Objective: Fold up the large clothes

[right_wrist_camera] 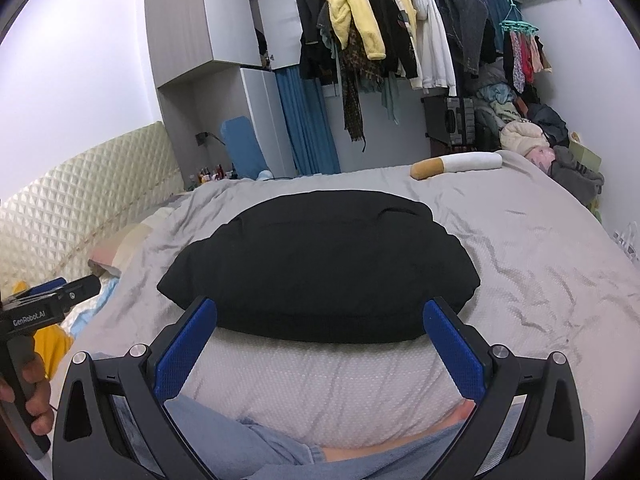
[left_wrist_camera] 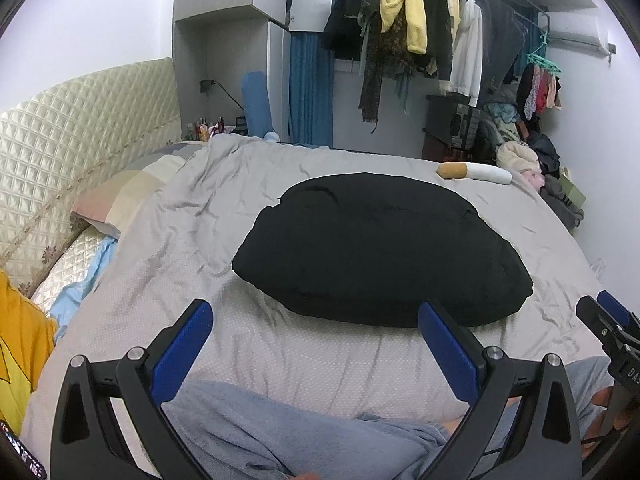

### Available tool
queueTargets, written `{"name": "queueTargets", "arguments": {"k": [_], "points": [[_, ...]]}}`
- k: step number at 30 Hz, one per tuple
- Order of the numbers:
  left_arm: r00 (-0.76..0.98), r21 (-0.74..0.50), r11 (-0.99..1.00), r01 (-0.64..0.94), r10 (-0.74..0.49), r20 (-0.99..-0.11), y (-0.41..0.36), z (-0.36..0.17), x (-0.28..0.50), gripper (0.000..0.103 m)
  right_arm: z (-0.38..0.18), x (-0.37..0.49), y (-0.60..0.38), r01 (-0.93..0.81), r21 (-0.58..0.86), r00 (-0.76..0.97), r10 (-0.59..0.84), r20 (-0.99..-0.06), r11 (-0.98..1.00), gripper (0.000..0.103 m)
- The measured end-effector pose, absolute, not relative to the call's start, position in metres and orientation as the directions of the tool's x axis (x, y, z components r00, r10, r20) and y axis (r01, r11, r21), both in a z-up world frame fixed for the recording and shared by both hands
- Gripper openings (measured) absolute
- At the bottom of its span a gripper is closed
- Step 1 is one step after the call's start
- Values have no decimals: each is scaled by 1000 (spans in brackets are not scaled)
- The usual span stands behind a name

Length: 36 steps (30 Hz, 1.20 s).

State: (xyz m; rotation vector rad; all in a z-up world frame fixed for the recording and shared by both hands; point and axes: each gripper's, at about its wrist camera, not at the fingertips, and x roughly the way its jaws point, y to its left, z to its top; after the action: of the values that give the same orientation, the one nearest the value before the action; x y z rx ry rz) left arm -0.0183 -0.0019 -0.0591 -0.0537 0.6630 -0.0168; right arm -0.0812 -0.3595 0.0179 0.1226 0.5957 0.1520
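Black garment (left_wrist_camera: 380,248): a dark, bulky bundle is seen lying on the grey bedspread (left_wrist_camera: 224,216), roughly mid-bed; it appears already folded or bunched into a broad oval, though no seams or sleeves can be made out.
Long axis: it is laid crosswise to both grippers' line of sight, running left to right; the near edge faces the grippers.
Left gripper (left_wrist_camera: 316,332): it is held above the bedspread with its blue pads spread wide and nothing between them; the garment lies ahead and slightly to its right, not touched.
Right gripper (right_wrist_camera: 320,330): it too is spread wide and empty; the garment lies straight ahead, its near edge framed between the two fingertips, so this gripper is judged the better centred and the nearer.
Contact: none can be seen at either gripper.
Next move, as judged: a short forward reach to the near edge is called for, with the left gripper needing a shift rightward.
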Motion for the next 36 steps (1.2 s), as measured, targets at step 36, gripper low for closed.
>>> {"name": "queueTargets", "arguments": {"k": [36], "points": [[794,-61,997,38,-67,-605,-3,-54,-32,103,20,-91,-353,-94,139,836,154,-526,986,103]]}}
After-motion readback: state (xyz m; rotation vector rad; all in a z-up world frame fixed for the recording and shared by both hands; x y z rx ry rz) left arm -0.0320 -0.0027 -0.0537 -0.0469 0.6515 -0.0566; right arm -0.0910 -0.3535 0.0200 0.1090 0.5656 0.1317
